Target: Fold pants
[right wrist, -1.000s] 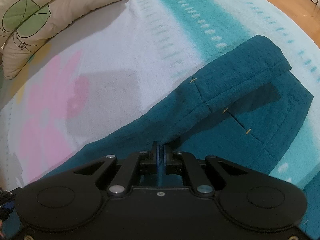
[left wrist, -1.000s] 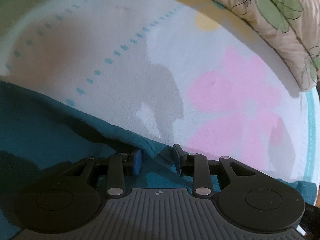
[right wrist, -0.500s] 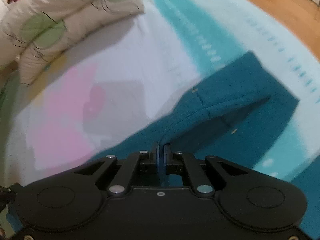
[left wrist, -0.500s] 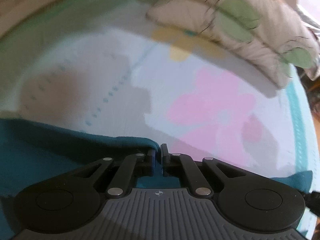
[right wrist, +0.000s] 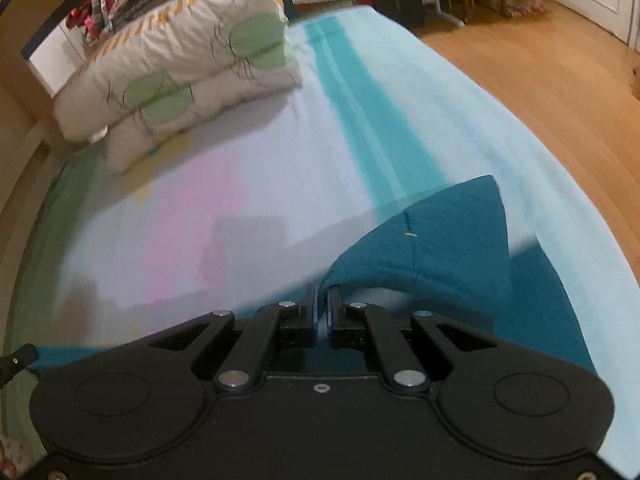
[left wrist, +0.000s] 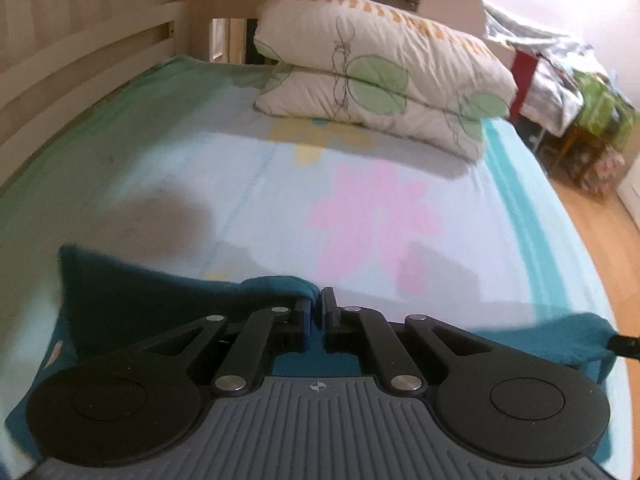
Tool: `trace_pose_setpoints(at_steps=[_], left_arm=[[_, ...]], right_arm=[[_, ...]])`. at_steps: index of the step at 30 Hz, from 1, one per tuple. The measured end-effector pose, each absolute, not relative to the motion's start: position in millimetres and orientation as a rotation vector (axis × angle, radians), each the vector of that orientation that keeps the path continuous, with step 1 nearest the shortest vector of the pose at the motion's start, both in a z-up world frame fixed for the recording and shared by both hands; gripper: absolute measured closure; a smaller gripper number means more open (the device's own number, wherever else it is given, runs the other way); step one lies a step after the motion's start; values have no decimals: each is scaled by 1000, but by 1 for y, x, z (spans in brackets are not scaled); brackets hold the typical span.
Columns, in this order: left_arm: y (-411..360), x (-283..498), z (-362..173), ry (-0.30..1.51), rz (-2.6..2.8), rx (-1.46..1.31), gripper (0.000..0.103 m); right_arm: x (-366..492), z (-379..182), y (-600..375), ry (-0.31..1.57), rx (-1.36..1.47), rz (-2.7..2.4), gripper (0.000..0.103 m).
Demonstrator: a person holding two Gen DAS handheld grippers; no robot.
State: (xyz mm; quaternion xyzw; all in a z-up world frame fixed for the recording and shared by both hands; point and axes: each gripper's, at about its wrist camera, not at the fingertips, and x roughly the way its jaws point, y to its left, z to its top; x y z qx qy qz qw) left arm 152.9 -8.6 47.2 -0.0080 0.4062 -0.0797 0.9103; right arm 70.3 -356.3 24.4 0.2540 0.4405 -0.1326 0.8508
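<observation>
Dark teal pants (left wrist: 132,296) hang lifted above a bed. In the left wrist view my left gripper (left wrist: 316,304) is shut on a bunched edge of the pants, and the cloth drapes down to the left. At the right edge of that view another corner of the pants (left wrist: 576,336) is pinched by a black fingertip (left wrist: 624,345). In the right wrist view my right gripper (right wrist: 321,300) is shut on the pants (right wrist: 440,240), which fall away in a fold to the right.
The bed carries a pale sheet (left wrist: 240,184) with a pink flower and a teal stripe (right wrist: 360,112). A folded quilt with green leaves (left wrist: 380,80) lies at the far end. A wooden bed rail (left wrist: 80,60) runs on the left; wood floor (right wrist: 540,80) on the right.
My left gripper went from open to shut on the pants' edge. Both grippers rose and pulled back, lifting the pants off the sheet; the quilt and room came into view.
</observation>
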Motion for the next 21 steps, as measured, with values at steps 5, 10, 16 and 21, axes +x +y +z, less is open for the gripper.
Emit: trace_pose_setpoints(at_steps=[5, 10, 16, 21], left_arm=[[0, 108, -1, 924, -121, 35, 99], [3, 99, -61, 1071, -67, 36, 99], [-1, 104, -88, 1120, -42, 67, 99], [-1, 111, -95, 1138, -30, 71, 99]], right_arm=[[37, -38, -349, 1099, 615, -273, 94], [33, -83, -356, 1254, 658, -275, 83], [20, -52, -409, 1121, 685, -349, 65], [4, -57, -469, 1063, 700, -498, 57]])
